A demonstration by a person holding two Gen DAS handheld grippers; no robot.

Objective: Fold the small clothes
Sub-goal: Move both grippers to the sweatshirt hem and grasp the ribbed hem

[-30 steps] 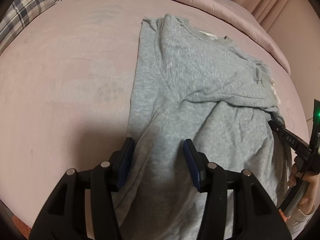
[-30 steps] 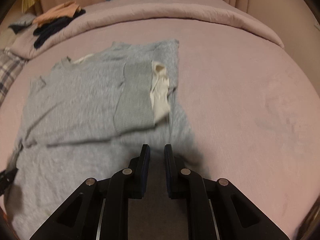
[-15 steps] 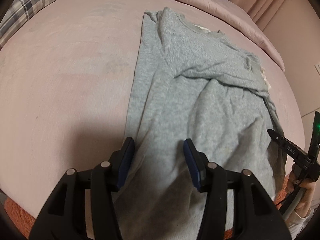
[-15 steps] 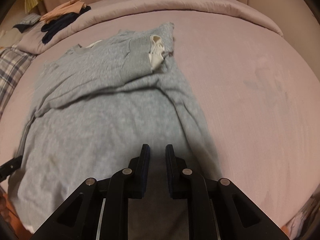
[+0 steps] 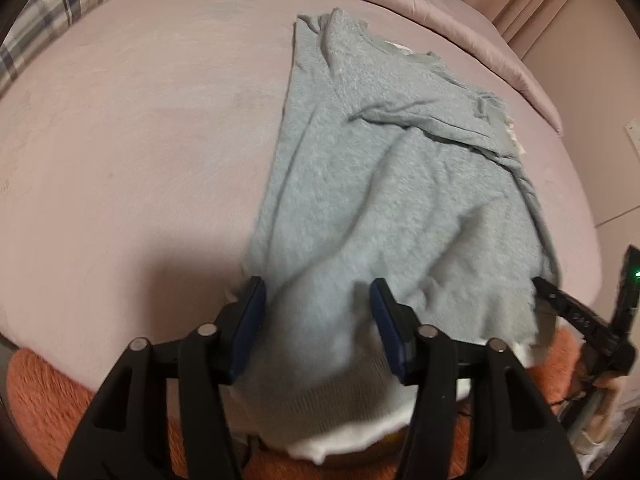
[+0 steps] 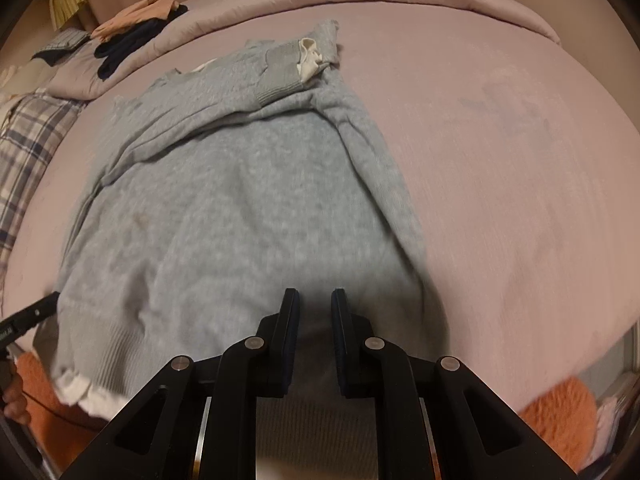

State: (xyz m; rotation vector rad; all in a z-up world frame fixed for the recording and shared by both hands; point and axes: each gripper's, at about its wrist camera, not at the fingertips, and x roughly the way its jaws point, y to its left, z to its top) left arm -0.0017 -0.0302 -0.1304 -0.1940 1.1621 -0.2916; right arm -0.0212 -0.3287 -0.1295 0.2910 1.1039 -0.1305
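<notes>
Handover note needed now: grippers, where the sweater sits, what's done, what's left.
Left gripper: jaws opening, grey sweater hem bunched between them, pads not clearly pressing.
Right gripper: shut on the sweater's hem.
Sweater: on the pink bed, hem at the near edge, collar far. One sleeve is folded across the chest, cuff showing its white lining.
Done: sleeve fold.
Left: likely fold the hem up toward the collar, then flatten. The other sleeve's state is unclear.
</notes>
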